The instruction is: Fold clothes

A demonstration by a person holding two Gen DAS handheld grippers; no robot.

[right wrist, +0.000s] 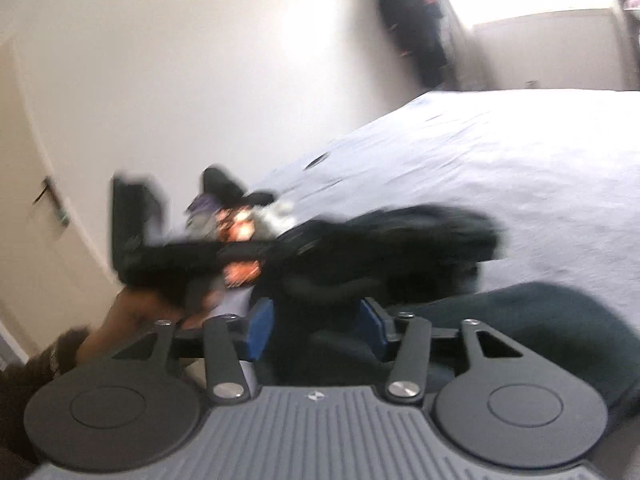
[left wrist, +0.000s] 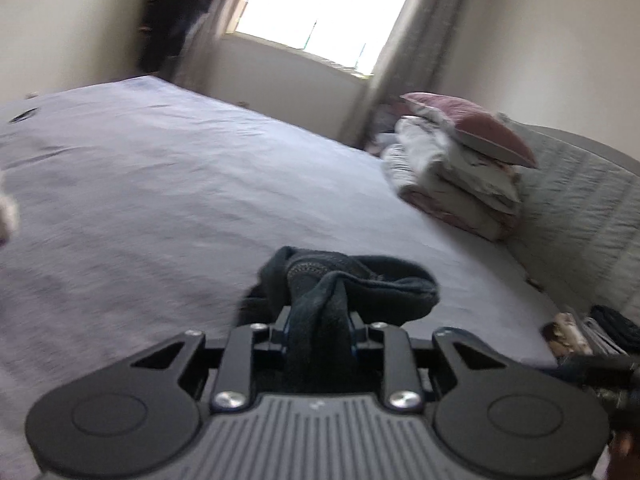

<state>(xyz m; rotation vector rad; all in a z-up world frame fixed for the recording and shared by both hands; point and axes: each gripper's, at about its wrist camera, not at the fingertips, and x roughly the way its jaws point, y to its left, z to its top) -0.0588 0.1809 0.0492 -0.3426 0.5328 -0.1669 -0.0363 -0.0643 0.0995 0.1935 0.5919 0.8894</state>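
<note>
Beyond the left tool (left wrist: 318, 326), stacked bedding (left wrist: 456, 168), unseen from the right.

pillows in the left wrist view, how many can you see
1 clear pillow, pinkish, on top of the folded bedding stack at the bed's far right, by the headboard. More may be hidden within that stack.
</note>
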